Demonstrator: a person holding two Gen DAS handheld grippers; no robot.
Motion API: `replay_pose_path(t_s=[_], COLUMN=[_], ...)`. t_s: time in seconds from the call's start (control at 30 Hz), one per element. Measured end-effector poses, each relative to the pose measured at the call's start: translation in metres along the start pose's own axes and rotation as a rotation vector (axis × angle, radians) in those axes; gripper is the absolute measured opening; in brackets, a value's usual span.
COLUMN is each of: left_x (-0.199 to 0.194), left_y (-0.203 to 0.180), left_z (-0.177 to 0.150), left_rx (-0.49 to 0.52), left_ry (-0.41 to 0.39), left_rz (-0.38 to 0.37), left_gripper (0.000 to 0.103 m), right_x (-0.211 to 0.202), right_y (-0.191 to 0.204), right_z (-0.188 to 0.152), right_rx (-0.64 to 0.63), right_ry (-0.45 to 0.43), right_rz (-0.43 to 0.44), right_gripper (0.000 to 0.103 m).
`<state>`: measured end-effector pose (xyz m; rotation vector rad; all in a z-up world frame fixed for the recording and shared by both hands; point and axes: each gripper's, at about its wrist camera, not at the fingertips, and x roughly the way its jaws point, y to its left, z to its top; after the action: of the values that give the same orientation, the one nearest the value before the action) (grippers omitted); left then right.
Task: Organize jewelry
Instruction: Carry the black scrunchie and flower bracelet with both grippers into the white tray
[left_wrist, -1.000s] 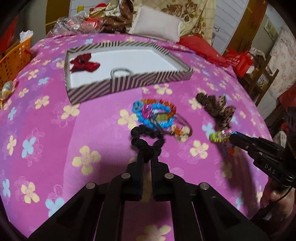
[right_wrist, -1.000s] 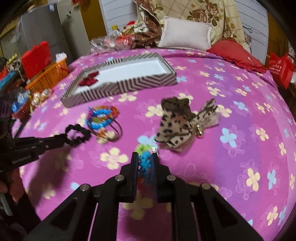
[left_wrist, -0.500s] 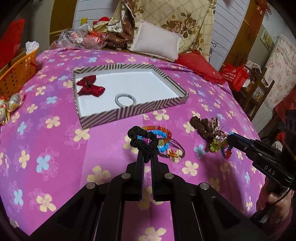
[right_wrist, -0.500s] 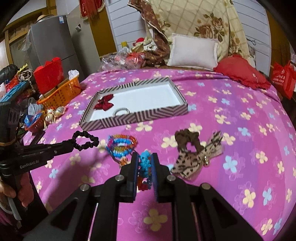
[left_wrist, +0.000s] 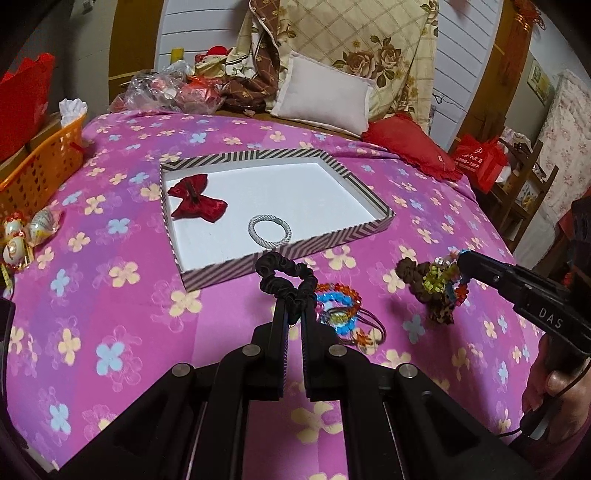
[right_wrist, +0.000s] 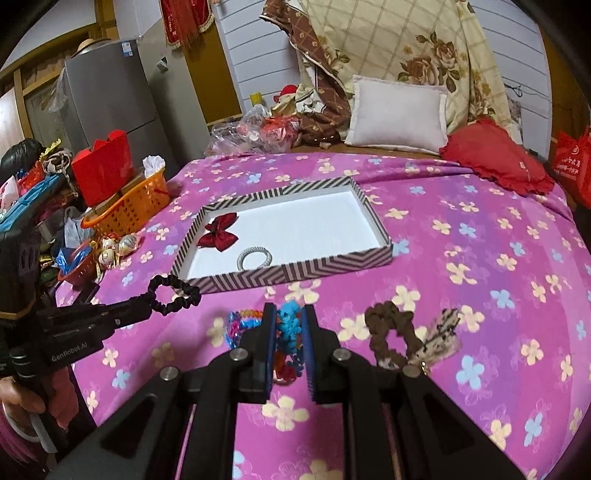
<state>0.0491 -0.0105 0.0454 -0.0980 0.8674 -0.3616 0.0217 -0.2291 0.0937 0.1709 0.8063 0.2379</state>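
Done: red bow (left_wrist: 197, 199), grey hair tie (left_wrist: 269, 231) in striped tray (left_wrist: 284, 254), frame centre. Left gripper (left_wrist: 291, 299) pinching black scrunchie (left_wrist: 286, 275); right gripper (right_wrist: 289, 321) pinching beaded bracelet (right_wrist: 288, 325). Left on bedspread: bead pile (left_wrist: 340, 306), leopard bow (right_wrist: 436, 339).

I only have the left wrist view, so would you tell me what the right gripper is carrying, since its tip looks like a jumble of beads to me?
Observer: The right gripper is shut on a beaded bracelet, mostly bright blue between the pads, with red and orange beads hanging lower.
Operator: Thanks. What stands off to the left of the bed, beyond my orange basket?
Observer: A grey fridge stands there, behind a red box.
Operator: And is my black scrunchie hanging free?
Observer: Yes; from the side, the black scrunchie loops out ahead of the left gripper, short of the striped tray.
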Motion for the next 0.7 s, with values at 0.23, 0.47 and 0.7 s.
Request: replay_pose_path(t_s=[0.23,0.47,0.7], left_x=[0.012,0.022,0.037], left_y=[0.009,0.021,0.033], left_z=[0.012,0.03,0.047], left_rx=[-0.01,-0.014,-0.025], left_ry=[0.008,-0.009,-0.012], left_rz=[0.033,0.08,0.114], left_gripper=[0.0,0.0,0.0], right_x=[0.016,0.035,0.055], right_y=[0.005,0.01,0.015], right_z=[0.014,0.036,0.059], right_rx=[-0.022,-0.046,-0.055], right_ry=[0.008,0.007,0.001], right_rz=[-0.001,0.002,0.013], right_gripper=[0.013,0.013,0.013])
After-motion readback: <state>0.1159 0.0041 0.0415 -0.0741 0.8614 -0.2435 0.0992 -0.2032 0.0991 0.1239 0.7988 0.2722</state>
